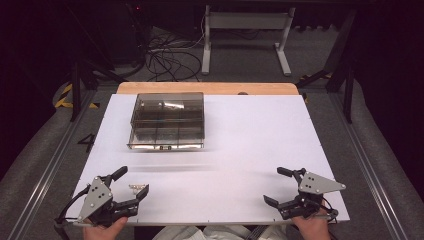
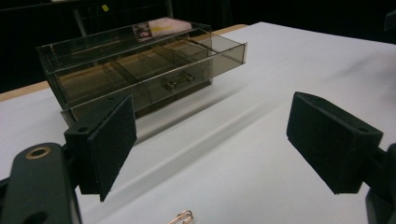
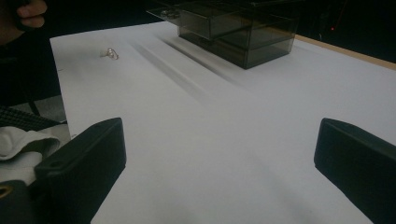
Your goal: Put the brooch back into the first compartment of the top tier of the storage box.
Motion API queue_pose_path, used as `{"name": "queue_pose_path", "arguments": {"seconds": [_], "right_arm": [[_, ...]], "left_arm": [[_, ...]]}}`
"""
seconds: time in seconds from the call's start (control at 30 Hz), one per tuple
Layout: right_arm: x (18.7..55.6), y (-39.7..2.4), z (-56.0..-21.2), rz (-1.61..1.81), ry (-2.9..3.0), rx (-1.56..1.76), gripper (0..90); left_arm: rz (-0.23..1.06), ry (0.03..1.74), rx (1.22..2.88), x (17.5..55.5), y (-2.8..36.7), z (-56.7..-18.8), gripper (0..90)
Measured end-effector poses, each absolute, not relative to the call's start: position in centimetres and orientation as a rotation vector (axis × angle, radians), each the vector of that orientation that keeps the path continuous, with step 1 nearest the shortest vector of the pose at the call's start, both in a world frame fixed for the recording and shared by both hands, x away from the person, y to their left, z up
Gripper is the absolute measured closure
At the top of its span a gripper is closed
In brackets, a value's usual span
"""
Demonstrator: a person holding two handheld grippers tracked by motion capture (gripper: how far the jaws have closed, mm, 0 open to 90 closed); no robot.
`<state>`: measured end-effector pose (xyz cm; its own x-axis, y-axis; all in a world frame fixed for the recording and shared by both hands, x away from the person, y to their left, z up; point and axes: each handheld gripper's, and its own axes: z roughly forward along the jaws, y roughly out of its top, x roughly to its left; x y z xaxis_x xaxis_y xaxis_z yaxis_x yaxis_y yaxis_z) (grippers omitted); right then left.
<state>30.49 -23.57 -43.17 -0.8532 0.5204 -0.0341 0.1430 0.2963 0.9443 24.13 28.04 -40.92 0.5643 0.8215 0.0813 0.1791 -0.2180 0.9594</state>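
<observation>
Now the left gripper (image 1: 134,183) is resting on the white table (image 1: 250,145) with jaws spread wide, gripping nothing; a small metal clip (image 1: 135,187) is lying between them. Ahead, a smoky clear drawer box (image 1: 167,120) is standing, possibly holding something pale. The right gripper (image 1: 278,186) is gaping empty.

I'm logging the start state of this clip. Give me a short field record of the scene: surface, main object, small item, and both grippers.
surface: white table top
main object: smoky transparent drawer box, far left of centre, top drawer pulled partly out, dividers inside
small item: small metal clip on the table, between the left gripper's jaws
left gripper: open, near left edge, held by a hand
right gripper: open, near right edge, holding nothing
</observation>
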Motion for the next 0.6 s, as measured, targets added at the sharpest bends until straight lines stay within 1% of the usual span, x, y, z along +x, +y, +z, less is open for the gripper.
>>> {"name": "queue_pose_path", "arguments": {"seconds": [0.4,0.6], "right_arm": [[30.5,-23.5,-43.3,1.566,2.246,0.598,3.0],[30.5,-23.5,-43.3,1.565,2.243,0.601,2.9]], "left_arm": [[0.771,0.812,1.767,25.5,27.6,-40.0,16.6],[0.718,0.831,1.755,26.7,27.7,-40.1,16.6]]}}
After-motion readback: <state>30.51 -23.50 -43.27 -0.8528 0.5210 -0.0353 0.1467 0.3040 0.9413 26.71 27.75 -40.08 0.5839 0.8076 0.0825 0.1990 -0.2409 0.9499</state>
